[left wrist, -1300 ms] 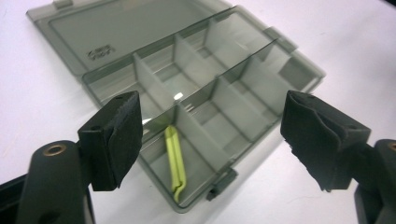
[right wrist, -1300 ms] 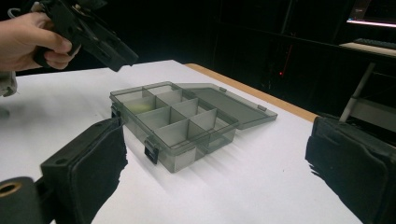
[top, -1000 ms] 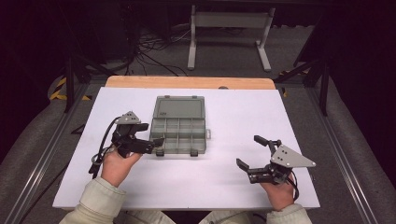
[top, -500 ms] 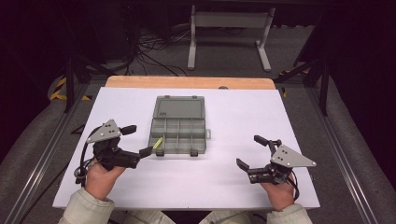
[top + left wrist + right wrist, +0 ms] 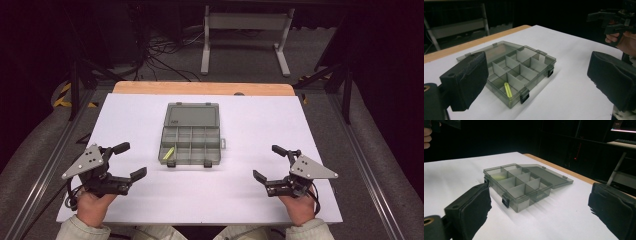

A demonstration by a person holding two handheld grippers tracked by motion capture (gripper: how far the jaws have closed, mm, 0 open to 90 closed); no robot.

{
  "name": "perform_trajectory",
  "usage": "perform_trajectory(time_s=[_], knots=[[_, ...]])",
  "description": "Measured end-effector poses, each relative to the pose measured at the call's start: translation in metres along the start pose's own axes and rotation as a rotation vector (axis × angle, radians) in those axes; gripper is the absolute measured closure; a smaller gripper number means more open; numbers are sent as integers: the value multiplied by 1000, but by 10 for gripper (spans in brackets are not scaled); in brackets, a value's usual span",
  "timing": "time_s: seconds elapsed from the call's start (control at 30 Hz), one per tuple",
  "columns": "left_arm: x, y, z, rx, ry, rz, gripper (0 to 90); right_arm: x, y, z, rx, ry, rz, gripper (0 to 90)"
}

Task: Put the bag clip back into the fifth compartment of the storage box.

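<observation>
High view: the left gripper (image 5: 128, 160) is hanging spread and empty over the white bench (image 5: 250, 200), now well left of the open box (image 5: 191, 135) it was touching a second ago; its jaws have just been opening, nothing between them.
Box: a yellow-green stick (image 5: 169, 152) is lying in the near-left compartment, so the drop looks done.
Right gripper (image 5: 272, 162): spread, empty, holding the same spot right of the box.
Left gripper view: jaws are standing wide, framing the box (image 5: 524, 67) and the stick (image 5: 508, 90).
Right gripper view: jaws are gaping; the box (image 5: 524, 187) is sitting lid-back, near compartments bare.
Next: likely another piece, or shutting the lid.
</observation>
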State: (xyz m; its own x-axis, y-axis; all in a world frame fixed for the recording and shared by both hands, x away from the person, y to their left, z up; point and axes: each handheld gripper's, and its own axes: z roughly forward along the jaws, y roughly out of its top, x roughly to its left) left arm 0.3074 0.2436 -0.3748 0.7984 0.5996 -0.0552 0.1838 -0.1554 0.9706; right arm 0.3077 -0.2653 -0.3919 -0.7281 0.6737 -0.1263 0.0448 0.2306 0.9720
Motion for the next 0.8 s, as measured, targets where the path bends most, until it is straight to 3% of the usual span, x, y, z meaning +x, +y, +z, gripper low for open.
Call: perform_trajectory(time_s=[0.13,0.47,0.6,0.7,0.8], knots=[[-3,-9,-9,-43,31,21,38,0,0,0,1,-2,12,34],[-11,-36,-22,-76,74,70,31,-1,-2,0,-2,-4,15,28],[-7,-44,-26,-99,91,70,25,-1,-3,0,-6,-3,15,27],[-3,-48,-26,-121,77,29,20,0,-3,0,-1,0,18,27],[-1,-49,-27,-138,79,14,18,0,-4,1,-4,1,17,27]])
